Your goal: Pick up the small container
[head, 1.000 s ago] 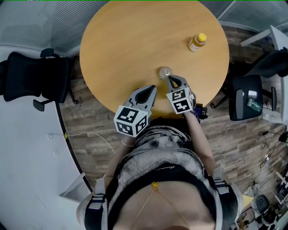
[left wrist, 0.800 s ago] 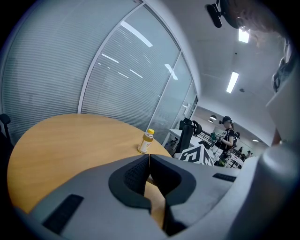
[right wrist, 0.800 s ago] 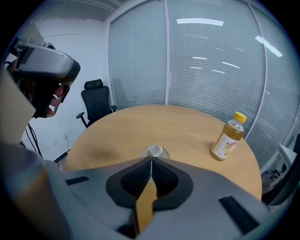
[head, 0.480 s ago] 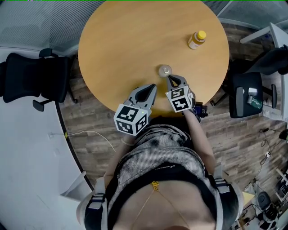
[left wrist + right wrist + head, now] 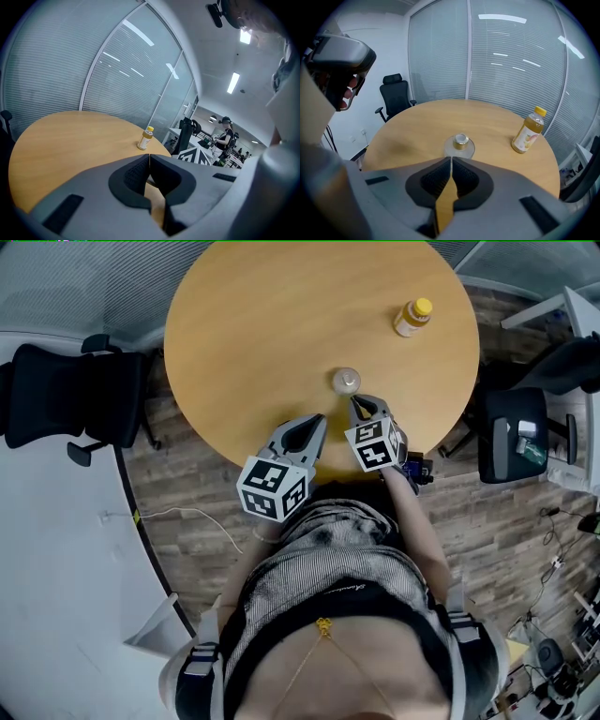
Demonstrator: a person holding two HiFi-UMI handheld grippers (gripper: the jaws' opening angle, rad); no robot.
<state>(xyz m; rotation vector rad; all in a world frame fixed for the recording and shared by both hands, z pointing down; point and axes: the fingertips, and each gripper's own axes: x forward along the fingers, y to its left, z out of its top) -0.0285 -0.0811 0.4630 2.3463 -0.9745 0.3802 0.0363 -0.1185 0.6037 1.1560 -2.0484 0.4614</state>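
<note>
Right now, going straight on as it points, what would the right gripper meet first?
Probably the small clear container with a gold neck, just ahead of the right gripper's shut fingers; pointing downward, it might touch the round wooden table first.

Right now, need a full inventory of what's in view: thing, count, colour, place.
round wooden table: 1, light brown, centre of the head view
small clear container with a gold-toned top: 1, on the table, just ahead of the right gripper's tips, not held
plastic juice bottle with a yellow cap: 1, pale yellow, upright on the table's far right
office chairs: at least 2, black, one left of the table, one right
white cable: 1, on the wood floor, left of the person
glass partition with blinds: grey-white, behind the table
left gripper: 1, grey, jaws together, empty, at the table's near edge
right gripper: 1, grey, jaws together, empty
</note>
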